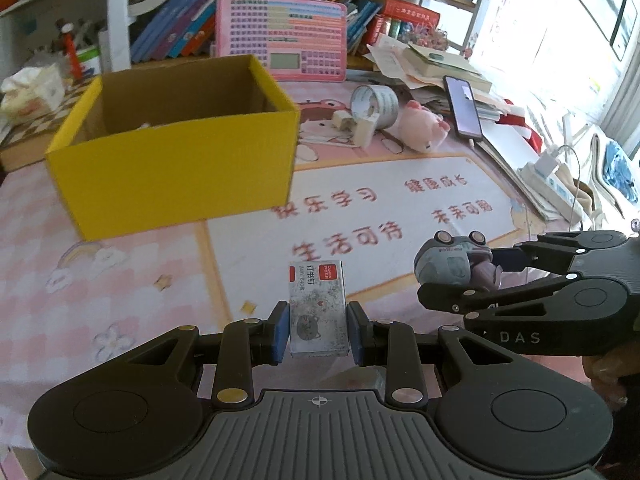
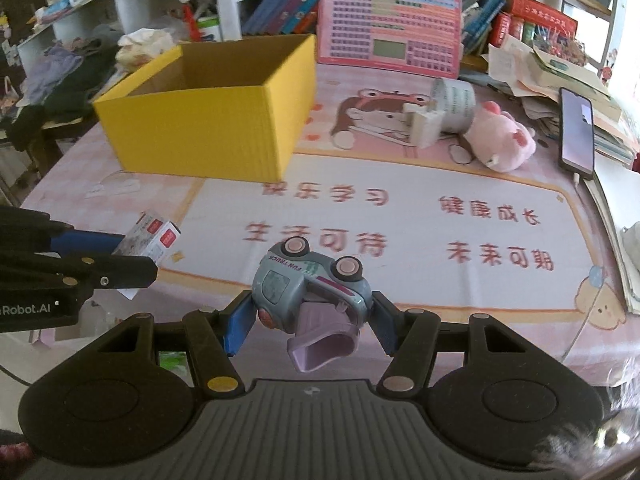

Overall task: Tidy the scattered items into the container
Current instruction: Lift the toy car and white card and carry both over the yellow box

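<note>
My left gripper (image 1: 318,330) is shut on a small staple box (image 1: 318,310) with a red label, held above the pink desk mat (image 1: 120,280). My right gripper (image 2: 310,312) is shut on a grey-blue toy truck (image 2: 308,284) with a purple scoop, tipped on its side with its wheels up. The truck also shows in the left wrist view (image 1: 452,266), to the right of the staple box. The open yellow cardboard box (image 1: 172,160) stands farther back on the left (image 2: 208,128). A pale item lies on its floor.
A tape dispenser (image 2: 444,108) and a pink plush pig (image 2: 500,142) lie behind on the mat. A phone (image 2: 576,136) leans on stacked papers at the right. A pink learning pad (image 2: 388,28) and books stand at the back.
</note>
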Motion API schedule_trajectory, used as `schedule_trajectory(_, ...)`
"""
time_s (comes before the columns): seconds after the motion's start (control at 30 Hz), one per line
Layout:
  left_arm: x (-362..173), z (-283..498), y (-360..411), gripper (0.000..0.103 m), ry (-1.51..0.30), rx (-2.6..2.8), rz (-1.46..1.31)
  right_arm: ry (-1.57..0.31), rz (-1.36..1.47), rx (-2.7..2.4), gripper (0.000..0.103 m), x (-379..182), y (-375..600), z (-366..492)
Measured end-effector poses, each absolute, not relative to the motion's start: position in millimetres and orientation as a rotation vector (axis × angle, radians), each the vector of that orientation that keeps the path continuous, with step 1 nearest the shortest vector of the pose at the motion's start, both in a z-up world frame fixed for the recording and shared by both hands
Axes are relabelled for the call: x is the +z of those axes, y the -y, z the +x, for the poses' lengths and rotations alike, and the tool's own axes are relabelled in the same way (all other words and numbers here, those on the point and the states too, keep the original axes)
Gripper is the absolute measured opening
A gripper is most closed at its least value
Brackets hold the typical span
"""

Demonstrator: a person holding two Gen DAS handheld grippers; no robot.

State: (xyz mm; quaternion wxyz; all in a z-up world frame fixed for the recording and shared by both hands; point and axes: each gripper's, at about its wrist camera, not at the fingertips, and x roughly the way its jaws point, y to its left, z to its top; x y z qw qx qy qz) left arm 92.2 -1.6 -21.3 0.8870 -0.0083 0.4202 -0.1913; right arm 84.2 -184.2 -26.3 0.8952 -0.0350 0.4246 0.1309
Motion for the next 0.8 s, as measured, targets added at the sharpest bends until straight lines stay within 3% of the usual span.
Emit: schedule_trajectory(0.8, -7, 51, -106, 0.029, -0.775, -0.265, -0.133, -0.836, -0.211, 0.445, 0.059, -13, 71, 60)
